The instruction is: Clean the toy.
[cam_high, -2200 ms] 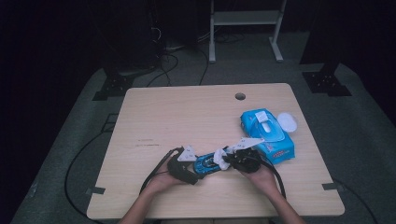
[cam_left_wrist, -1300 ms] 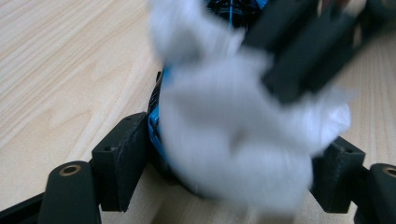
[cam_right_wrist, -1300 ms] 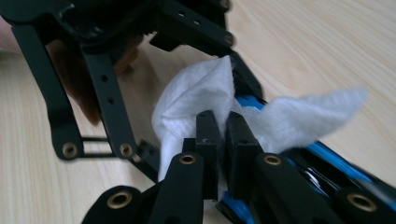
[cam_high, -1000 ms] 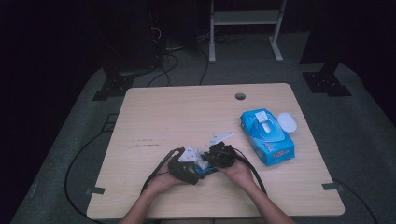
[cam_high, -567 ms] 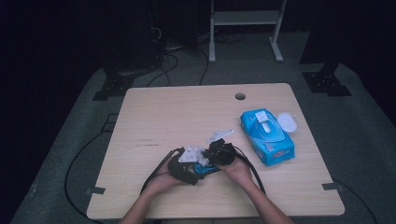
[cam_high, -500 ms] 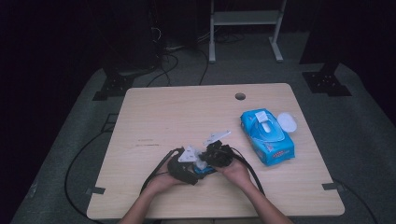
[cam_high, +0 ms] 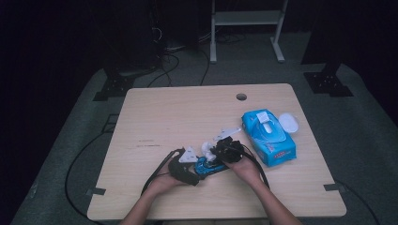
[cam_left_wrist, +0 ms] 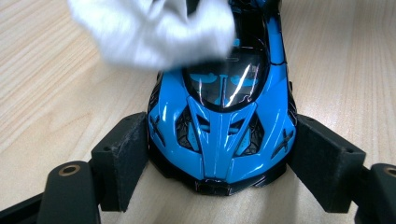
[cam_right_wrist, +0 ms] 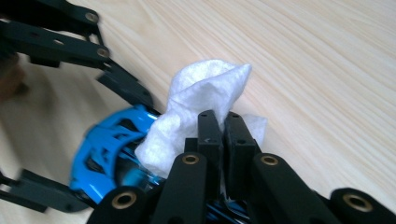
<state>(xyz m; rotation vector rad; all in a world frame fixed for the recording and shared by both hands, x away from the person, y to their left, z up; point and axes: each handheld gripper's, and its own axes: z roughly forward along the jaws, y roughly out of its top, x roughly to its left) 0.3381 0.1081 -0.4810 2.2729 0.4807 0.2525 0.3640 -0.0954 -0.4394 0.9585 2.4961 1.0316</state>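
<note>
A blue toy car (cam_left_wrist: pixel 219 121) lies on the wooden table (cam_high: pixel 187 112) near its front edge. My left gripper (cam_left_wrist: pixel 219 161) is shut on the car, one black pad (cam_left_wrist: pixel 123 154) pressed on each side of its nose. My right gripper (cam_right_wrist: pixel 223 126) is shut on a crumpled white wipe (cam_right_wrist: pixel 201 98) and presses it on the car's roof (cam_right_wrist: pixel 107 144). In the high view, the two grippers meet at the car (cam_high: pixel 209 165), the left gripper (cam_high: pixel 199 168) on its left and the right gripper (cam_high: pixel 217 153) on its right, with the wipe (cam_high: pixel 206 149) over it.
An open blue packet of wipes (cam_high: pixel 268 136) lies to the right of the hands, its white lid (cam_high: pixel 288 123) flipped back. A cable hole (cam_high: pixel 241 96) sits near the table's far edge. Cables and a white metal frame (cam_high: pixel 246 28) stand on the floor behind.
My right gripper has carried the wipe leftwards from beside the packet to the car, then shifted it a little over the roof. The left gripper and the car have stayed still.
</note>
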